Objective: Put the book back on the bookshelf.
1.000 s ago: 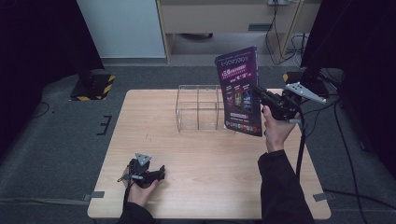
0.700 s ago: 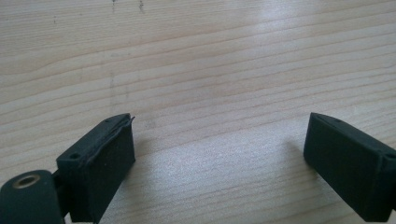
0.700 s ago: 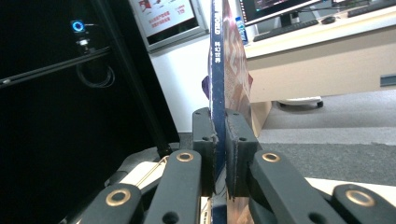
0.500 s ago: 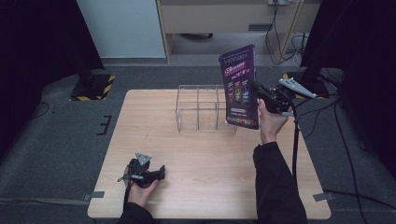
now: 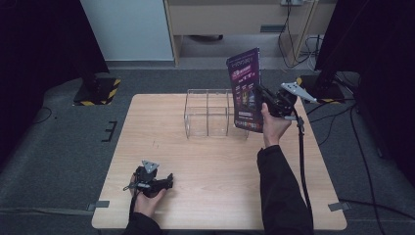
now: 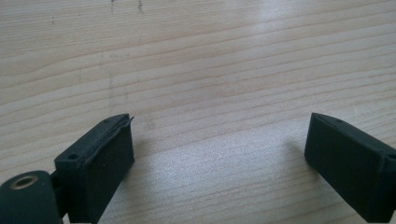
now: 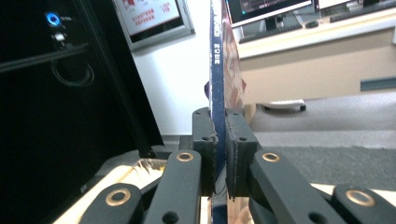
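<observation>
Pale wood covers the table (image 5: 215, 166) I work at, with grey carpet around it and a light cabinet beyond the far edge. From the high view, my left gripper (image 5: 164, 182) lies low on the near left part of the table, resting in my hand (image 5: 147, 198). A clear wire-framed rack (image 5: 208, 113) stands at the far middle. Just right of it, my right gripper (image 5: 259, 91) holds a purple booklet (image 5: 245, 88) upright, above the rack's right end, its lower edge near the tabletop.

Left gripper view: both black jaws are spread wide over bare wood grain (image 6: 210, 93), with nothing between them.

Right gripper view: my right gripper (image 7: 218, 154) has its jaws pressed on the booklet (image 7: 215, 60), seen edge-on as a thin dark blue spine rising straight up from between the pads (image 7: 238, 149). Behind it stand a white wall, a dark post at left, and a desk with monitors at right.
</observation>
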### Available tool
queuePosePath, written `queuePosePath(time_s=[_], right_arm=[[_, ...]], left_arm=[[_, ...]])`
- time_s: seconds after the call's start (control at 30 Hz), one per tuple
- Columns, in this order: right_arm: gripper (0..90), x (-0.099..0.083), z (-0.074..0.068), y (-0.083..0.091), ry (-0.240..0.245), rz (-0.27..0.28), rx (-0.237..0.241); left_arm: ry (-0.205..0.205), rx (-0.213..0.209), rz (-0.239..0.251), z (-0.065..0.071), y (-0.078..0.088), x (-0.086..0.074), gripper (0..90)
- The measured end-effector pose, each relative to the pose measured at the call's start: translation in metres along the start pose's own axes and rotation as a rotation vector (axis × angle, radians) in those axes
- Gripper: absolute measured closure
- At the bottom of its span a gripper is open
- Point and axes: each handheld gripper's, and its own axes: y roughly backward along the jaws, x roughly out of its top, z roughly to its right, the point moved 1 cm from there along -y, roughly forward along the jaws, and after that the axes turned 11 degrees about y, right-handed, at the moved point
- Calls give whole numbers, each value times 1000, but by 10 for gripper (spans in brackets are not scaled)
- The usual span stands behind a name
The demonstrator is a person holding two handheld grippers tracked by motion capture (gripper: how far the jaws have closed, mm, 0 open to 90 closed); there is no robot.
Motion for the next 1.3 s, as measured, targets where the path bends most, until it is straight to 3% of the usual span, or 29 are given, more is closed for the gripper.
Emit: queuePosePath(time_s=[0.13, 0.43, 0.77, 1.3], right_arm=[[847, -9, -4, -7, 16, -23, -12], [847, -27, -9, -7, 22, 33, -35], [847, -44, -16, -1, 30, 61, -50], [844, -69, -21, 8, 62, 64, -33]], left_arm=[[-2, -1, -1, 0, 0, 0, 69], [-2, -2, -1, 0, 0, 0, 69], [-1, -3, 1, 0, 0, 0, 69], [-5, -7, 1, 1, 0, 0, 69]])
